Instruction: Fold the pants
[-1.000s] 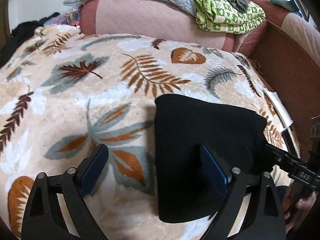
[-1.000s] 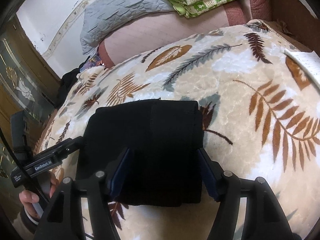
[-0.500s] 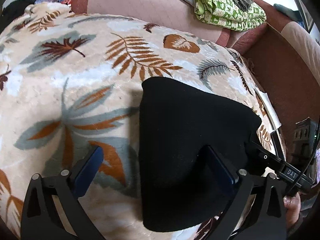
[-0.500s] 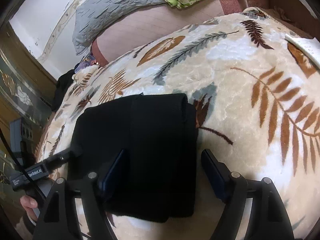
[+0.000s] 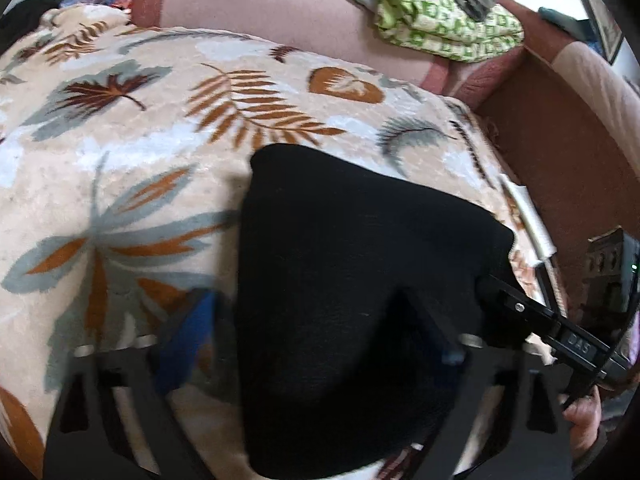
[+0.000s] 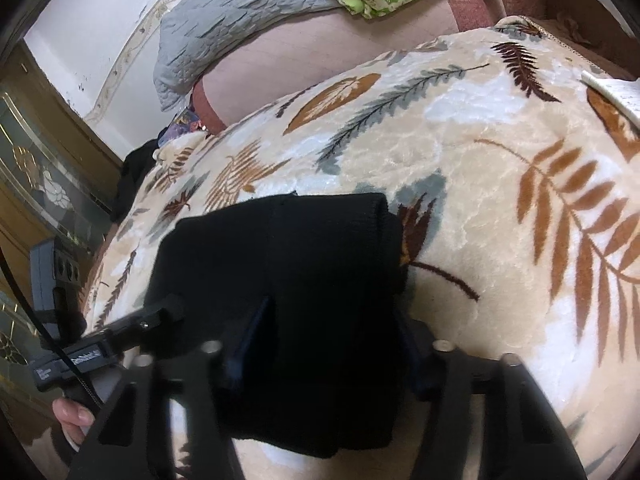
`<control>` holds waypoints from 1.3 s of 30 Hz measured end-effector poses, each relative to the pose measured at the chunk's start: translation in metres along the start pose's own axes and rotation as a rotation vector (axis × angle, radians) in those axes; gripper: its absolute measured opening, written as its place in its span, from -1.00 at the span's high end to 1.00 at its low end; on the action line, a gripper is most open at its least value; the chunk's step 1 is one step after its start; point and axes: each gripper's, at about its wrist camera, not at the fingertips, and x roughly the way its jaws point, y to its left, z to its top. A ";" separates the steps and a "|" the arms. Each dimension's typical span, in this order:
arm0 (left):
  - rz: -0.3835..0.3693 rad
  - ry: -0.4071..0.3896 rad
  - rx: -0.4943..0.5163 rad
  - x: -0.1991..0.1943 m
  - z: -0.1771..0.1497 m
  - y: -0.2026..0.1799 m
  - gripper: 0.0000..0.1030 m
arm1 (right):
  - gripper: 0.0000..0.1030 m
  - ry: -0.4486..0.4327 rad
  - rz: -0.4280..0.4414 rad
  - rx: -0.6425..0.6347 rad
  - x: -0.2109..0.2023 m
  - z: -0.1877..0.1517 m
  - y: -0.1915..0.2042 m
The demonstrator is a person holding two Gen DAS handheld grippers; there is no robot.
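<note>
Your black pants (image 5: 352, 300) lie folded into a compact bundle on the leaf-print blanket (image 5: 132, 168), close to its near edge and toward its right side. Your left gripper (image 5: 316, 328) is spread wide, one blue-padded finger resting on the blanket just left of the bundle, the other over the dark cloth. Your right gripper (image 6: 332, 340) is spread too, its fingers straddling the right part of the bundle (image 6: 288, 304). A green patterned quilt (image 5: 444, 24) sits on the headboard cushion beyond the blanket's far edge.
</note>
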 end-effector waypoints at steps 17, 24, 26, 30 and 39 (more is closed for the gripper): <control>0.137 -0.109 0.014 -0.090 0.046 0.049 0.26 | 0.30 -0.066 0.131 -0.197 0.009 0.039 0.115; 0.262 0.008 -0.043 -0.059 0.042 0.111 0.04 | 0.19 0.065 0.112 -0.217 0.091 0.028 0.136; 0.256 -0.014 -0.070 -0.058 0.035 0.121 -0.27 | 0.10 0.058 0.097 -0.235 0.090 0.021 0.132; 0.344 -0.051 -0.008 -0.071 0.034 0.111 -0.29 | 0.08 0.015 0.056 -0.267 0.062 0.024 0.130; 0.421 -0.093 0.101 -0.077 0.042 0.083 -0.29 | 0.08 -0.044 0.125 -0.360 0.036 0.036 0.167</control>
